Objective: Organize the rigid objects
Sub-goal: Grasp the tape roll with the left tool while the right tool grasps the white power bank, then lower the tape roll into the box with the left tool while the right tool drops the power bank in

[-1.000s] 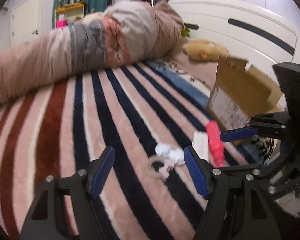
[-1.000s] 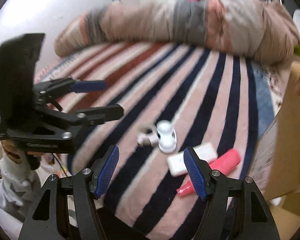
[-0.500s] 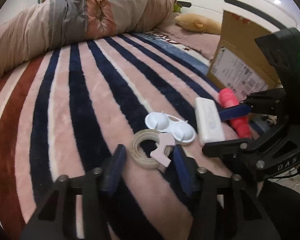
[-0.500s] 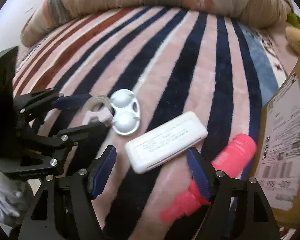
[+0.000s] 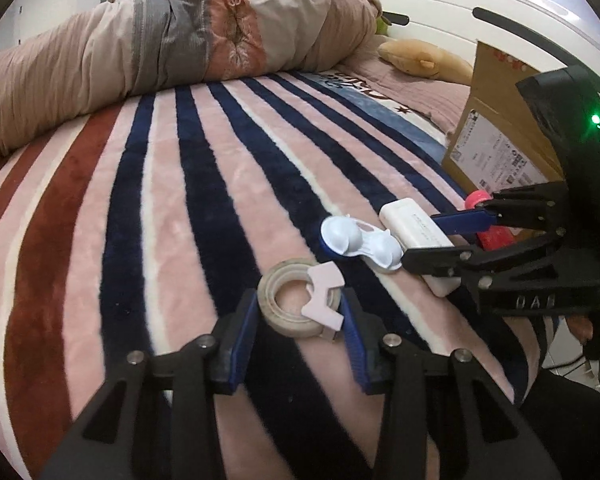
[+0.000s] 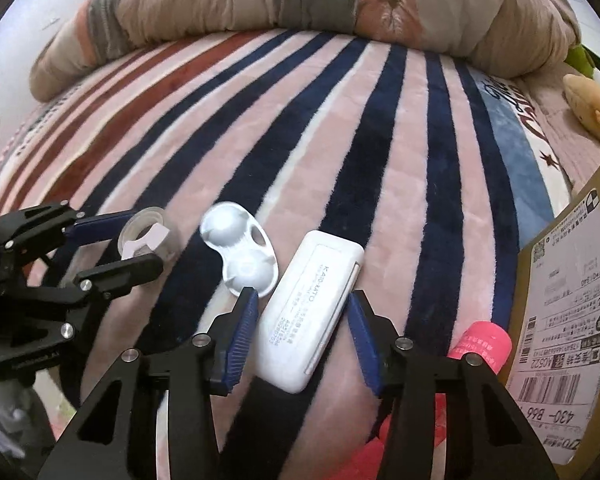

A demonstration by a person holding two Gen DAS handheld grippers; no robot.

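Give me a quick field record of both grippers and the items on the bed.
left gripper: jaws around the tape roll, close on both sides; contact unclear
right gripper: jaws open, straddling the white case
lens case: on the blanket between tape roll and white case
pink tube: beside the cardboard box
surface: striped blanket

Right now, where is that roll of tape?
The tape lies on the striped blanket, between the left gripper's fingers. The white double-cup case is its nearest neighbour, just to the right.
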